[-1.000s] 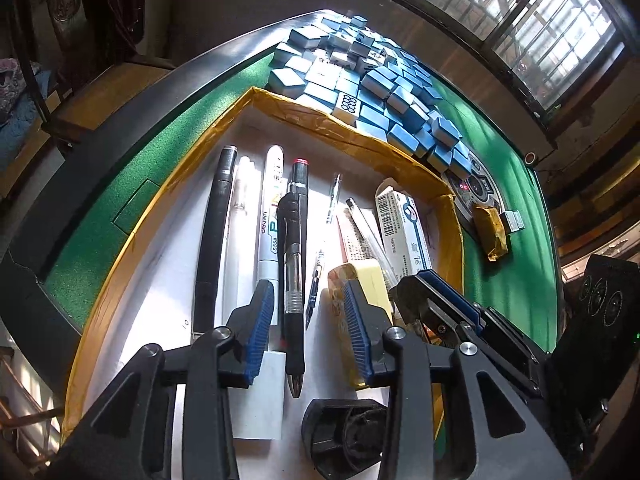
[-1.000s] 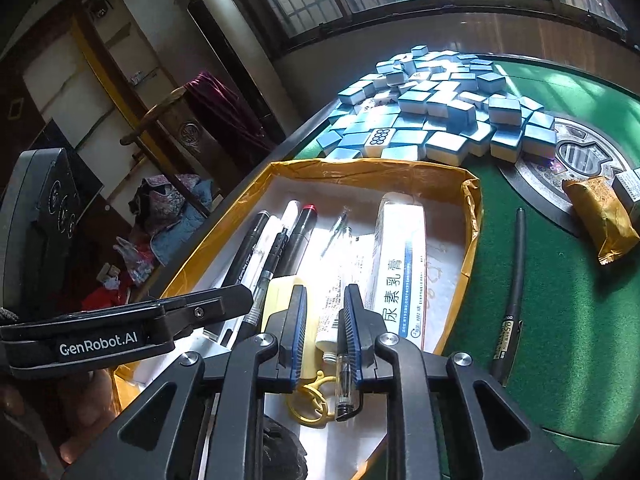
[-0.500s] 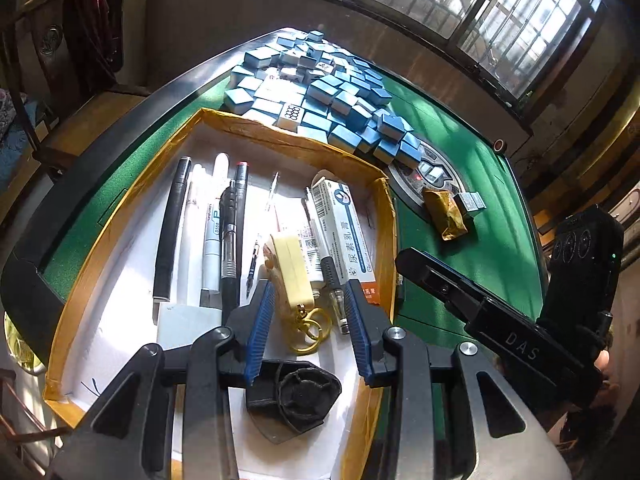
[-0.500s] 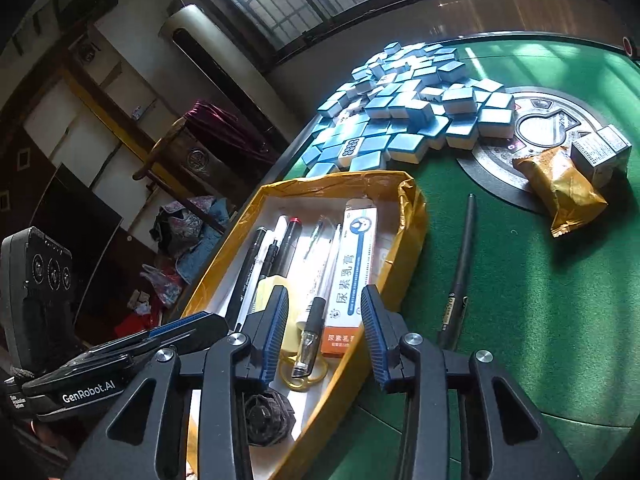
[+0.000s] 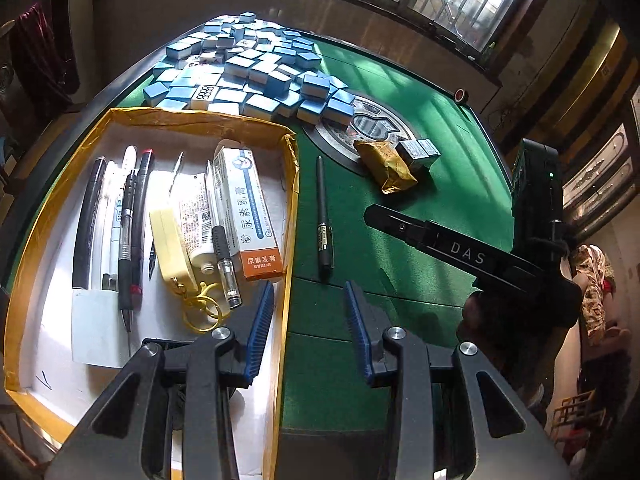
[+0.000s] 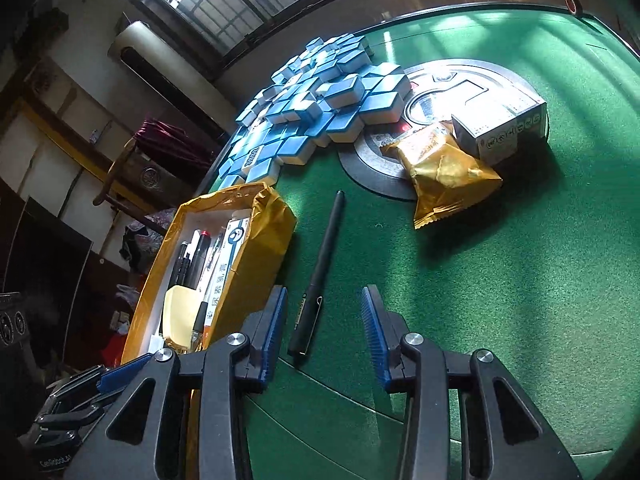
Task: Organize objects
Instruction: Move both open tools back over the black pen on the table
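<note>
A shallow yellow-taped box (image 5: 192, 118) holds several pens, an ointment carton (image 5: 246, 208), a tube, a pale yellow case with a key ring and a clear-capped pen (image 5: 226, 268). One black pen (image 5: 323, 216) lies on the green felt just right of the box. My left gripper (image 5: 308, 300) hangs open over the box's right wall, empty. My right gripper (image 6: 324, 304) is open above the felt. The black pen (image 6: 320, 268) has its near end between the jaws, untouched by the pads. One of the right gripper's fingers (image 5: 400, 226) shows in the left wrist view.
A heap of blue-backed mahjong tiles (image 5: 248, 72) lies beyond the box. A gold snack packet (image 6: 444, 168) and a small grey carton (image 6: 508, 128) rest on the table's round centre panel (image 6: 384, 184). Green felt stretches to the right.
Both grippers moved right, from over the box toward the felt. The right gripper opened and let go of the clear-capped pen, which now lies in the box.
</note>
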Motion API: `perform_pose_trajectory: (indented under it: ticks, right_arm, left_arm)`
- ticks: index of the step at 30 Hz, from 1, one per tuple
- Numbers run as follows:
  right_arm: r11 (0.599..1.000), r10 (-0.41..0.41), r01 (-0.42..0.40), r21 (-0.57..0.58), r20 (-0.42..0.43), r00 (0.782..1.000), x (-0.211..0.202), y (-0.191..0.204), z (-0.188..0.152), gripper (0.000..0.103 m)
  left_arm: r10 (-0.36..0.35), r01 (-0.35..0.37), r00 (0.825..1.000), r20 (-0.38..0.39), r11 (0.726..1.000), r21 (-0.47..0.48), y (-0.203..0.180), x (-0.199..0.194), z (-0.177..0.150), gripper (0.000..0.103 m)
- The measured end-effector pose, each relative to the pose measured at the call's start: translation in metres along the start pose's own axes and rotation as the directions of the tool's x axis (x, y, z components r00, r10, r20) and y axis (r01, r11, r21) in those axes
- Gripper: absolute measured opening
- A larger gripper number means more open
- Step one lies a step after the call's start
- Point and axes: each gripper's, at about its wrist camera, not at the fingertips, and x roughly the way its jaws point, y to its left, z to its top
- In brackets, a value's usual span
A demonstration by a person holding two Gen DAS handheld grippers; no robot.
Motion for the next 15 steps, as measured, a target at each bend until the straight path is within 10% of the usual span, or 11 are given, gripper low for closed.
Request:
perform_pose_trajectory:
  ticks: [15]
  right_arm:
    - [0.989,-0.066,0.060,0.133,0.035,0.997,-0.011,-0.031,0.002,0.034]
  left_arm:
    - [0.022,-0.020,0.998,-0.058,0.999,0.040,-0.023,0.037,0.006,0.034]
